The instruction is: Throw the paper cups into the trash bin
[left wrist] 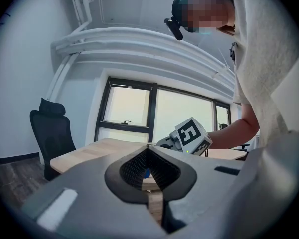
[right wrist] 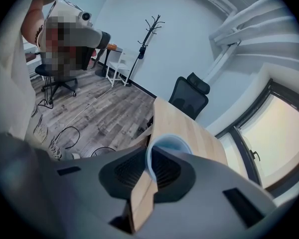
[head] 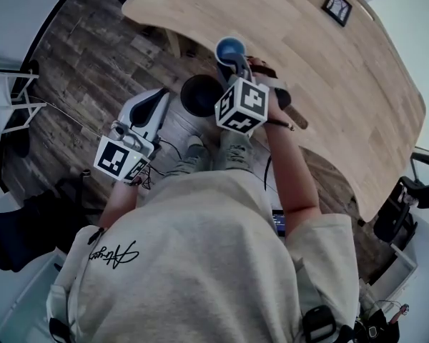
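Note:
A blue paper cup (head: 230,48) hangs in the air by the wooden table's near edge, mouth up, just right of the black trash bin (head: 200,95) on the floor. My right gripper (head: 236,64) is shut on the cup's rim. In the right gripper view the cup (right wrist: 168,144) shows as a pale blue ring with one wall pinched between the jaws of that gripper (right wrist: 148,156). My left gripper (head: 156,100) hovers left of the bin. In its own view this gripper (left wrist: 147,151) is shut with nothing held.
The long wooden table (head: 307,70) runs across the upper right, with a small framed object (head: 337,7) on it. A black office chair (right wrist: 189,96) stands at its far end and a coat stand (right wrist: 148,34) by the wall. Cables (right wrist: 65,133) lie on the wood floor.

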A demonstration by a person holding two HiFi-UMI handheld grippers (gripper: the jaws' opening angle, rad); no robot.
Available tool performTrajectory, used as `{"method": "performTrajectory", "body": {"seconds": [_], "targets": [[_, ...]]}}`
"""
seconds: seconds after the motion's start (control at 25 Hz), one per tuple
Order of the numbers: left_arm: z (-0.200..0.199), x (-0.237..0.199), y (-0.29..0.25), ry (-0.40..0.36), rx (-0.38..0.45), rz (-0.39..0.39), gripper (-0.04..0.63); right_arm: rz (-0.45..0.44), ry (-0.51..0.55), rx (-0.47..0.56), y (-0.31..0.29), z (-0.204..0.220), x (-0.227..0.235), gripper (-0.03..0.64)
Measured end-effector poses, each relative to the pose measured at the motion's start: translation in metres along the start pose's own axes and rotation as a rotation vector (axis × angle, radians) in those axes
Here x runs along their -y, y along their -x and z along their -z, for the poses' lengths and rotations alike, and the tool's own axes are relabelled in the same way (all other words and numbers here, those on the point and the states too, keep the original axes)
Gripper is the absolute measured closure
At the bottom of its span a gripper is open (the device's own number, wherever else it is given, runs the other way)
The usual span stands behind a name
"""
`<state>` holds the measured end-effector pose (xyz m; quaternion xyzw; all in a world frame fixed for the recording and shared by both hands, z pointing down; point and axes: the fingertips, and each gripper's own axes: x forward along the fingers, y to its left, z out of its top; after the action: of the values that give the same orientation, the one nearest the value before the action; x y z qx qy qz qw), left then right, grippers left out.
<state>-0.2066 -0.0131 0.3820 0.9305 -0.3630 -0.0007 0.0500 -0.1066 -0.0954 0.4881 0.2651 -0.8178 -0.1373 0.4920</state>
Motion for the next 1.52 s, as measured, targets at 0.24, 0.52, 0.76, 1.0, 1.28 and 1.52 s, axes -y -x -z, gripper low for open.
{"method": "performTrajectory", "body": {"seconds": [0.24,0.52,0.76,1.0,1.28,1.52], "targets": [[0.013,-0.007,0.026,0.009,-0.016,-0.008,0.595,-0.047,0.008,0.002,-0.018,-0.018,-0.041,0.577],[0.027,-0.017,0.049,0.021,-0.039,-0.016,0.595,-0.089,-0.007,-0.017,-0.040,-0.022,-0.076,0.577],[0.034,-0.022,0.061,0.027,-0.051,-0.023,0.595,-0.115,-0.008,-0.041,-0.056,-0.016,-0.098,0.575],[0.038,-0.026,0.065,0.024,-0.061,-0.023,0.595,-0.144,-0.067,-0.052,-0.066,-0.011,-0.111,0.565],[0.045,-0.026,0.063,0.033,-0.070,-0.024,0.595,-0.149,-0.098,-0.043,-0.070,-0.010,-0.117,0.517],[0.041,-0.026,0.059,0.032,-0.057,-0.018,0.595,-0.120,-0.152,-0.006,-0.058,-0.017,-0.109,0.503]]}}
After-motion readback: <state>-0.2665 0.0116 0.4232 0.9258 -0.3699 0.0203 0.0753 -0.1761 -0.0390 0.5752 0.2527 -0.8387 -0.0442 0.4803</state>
